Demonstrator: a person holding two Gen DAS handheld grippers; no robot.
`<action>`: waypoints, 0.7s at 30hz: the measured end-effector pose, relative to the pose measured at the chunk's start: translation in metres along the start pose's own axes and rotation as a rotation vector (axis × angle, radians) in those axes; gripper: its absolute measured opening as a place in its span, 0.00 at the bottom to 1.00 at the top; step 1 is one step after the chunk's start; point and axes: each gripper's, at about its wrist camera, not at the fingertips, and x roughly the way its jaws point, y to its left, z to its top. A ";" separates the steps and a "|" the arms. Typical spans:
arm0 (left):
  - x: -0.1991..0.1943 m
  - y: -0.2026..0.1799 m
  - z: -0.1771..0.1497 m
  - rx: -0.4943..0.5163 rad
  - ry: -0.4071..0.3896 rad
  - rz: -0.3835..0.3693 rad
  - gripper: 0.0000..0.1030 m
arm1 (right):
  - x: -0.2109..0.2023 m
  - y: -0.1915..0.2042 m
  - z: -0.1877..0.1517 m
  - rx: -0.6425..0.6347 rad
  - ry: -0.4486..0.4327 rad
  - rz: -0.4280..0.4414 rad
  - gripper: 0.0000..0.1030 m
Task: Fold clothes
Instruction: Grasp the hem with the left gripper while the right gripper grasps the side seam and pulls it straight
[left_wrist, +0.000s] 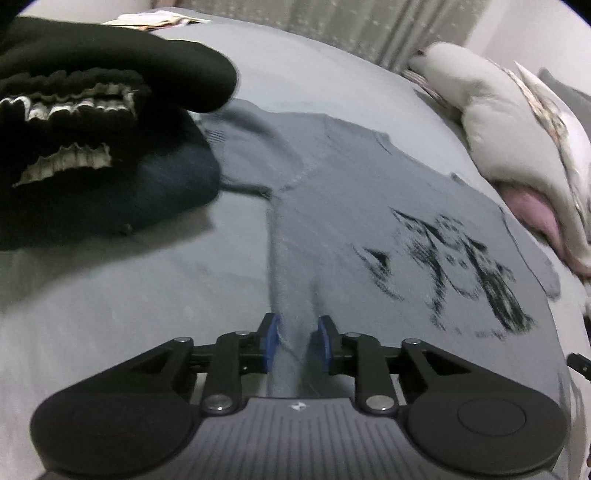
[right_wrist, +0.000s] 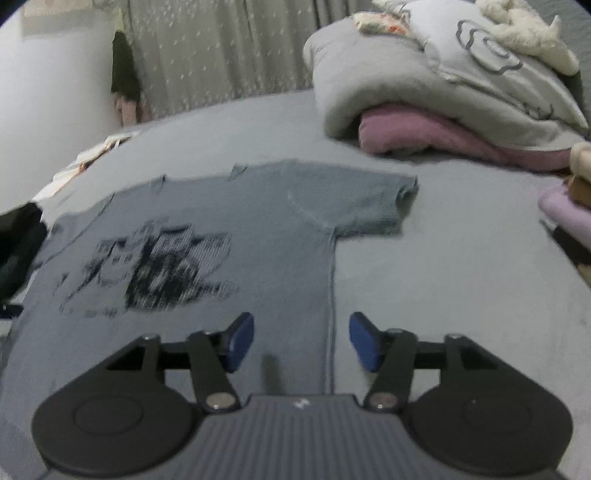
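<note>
A grey T-shirt (right_wrist: 236, 236) with a dark printed graphic (right_wrist: 159, 269) is laid flat, front up, on a grey bedsheet (right_wrist: 461, 280). The left gripper (left_wrist: 295, 341) is angled downward over one side edge of the shirt, near the hem. Its blue pads (left_wrist: 271, 341) are set a narrow gap apart, and a raised ridge of shirt fabric is seen between them; whether the pads press on that fabric cannot be told from the left wrist view. The right gripper (right_wrist: 301, 341) is likewise pitched downward, above the opposite side seam of the shirt. Its jaws are spread wide, and nothing is gripped: the seam and the flat cloth are seen below the gap, clear of both pads (right_wrist: 364, 341). One short sleeve (right_wrist: 388, 203) is spread out flat beyond the right gripper. A pile of dark folded garments (left_wrist: 92, 122) is stacked beside the shirt on the left. A rolled pale quilt (right_wrist: 424, 77) over a pink blanket (right_wrist: 443, 144) is located at the far side of the bed, well apart from the shirt. A curtain (right_wrist: 221, 55) is hung behind the bed.
</note>
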 end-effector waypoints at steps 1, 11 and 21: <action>-0.006 -0.002 -0.002 0.012 0.000 -0.007 0.28 | -0.004 -0.003 -0.006 0.013 0.007 -0.002 0.55; -0.036 0.019 -0.051 -0.074 0.081 -0.063 0.39 | -0.052 -0.021 -0.060 0.135 0.036 0.114 0.68; -0.062 -0.007 -0.110 0.064 0.052 -0.046 0.26 | -0.067 -0.025 -0.087 0.199 0.166 0.348 0.67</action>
